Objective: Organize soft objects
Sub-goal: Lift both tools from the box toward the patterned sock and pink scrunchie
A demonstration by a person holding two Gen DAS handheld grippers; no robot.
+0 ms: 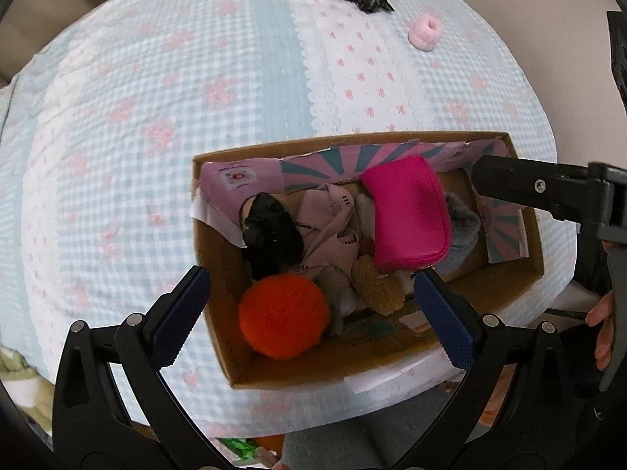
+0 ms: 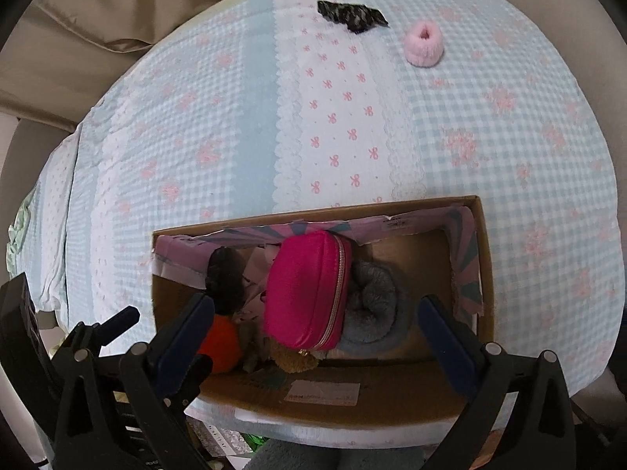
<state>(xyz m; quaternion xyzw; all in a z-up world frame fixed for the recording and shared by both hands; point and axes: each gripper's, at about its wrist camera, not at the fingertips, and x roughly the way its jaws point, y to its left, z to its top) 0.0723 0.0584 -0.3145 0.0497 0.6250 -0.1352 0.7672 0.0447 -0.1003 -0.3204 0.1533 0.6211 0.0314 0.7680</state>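
Both tools, the left tool (image 1: 309, 313) and the right tool (image 2: 317, 337), hang wide open and empty over the cardboard box (image 1: 392, 360), which already holds a magenta pouch (image 1: 407, 211), an orange pompom (image 1: 284, 317) and other soft pieces. Two items lie loose at the far end of the bed (image 2: 196, 117): a pink fluffy scrunchie (image 2: 424, 49) and, near it, a dark patterned cloth piece (image 2: 350, 15). Both look light and limp; the scrunchie should squash readily, so pinching across its plump ring seems best.
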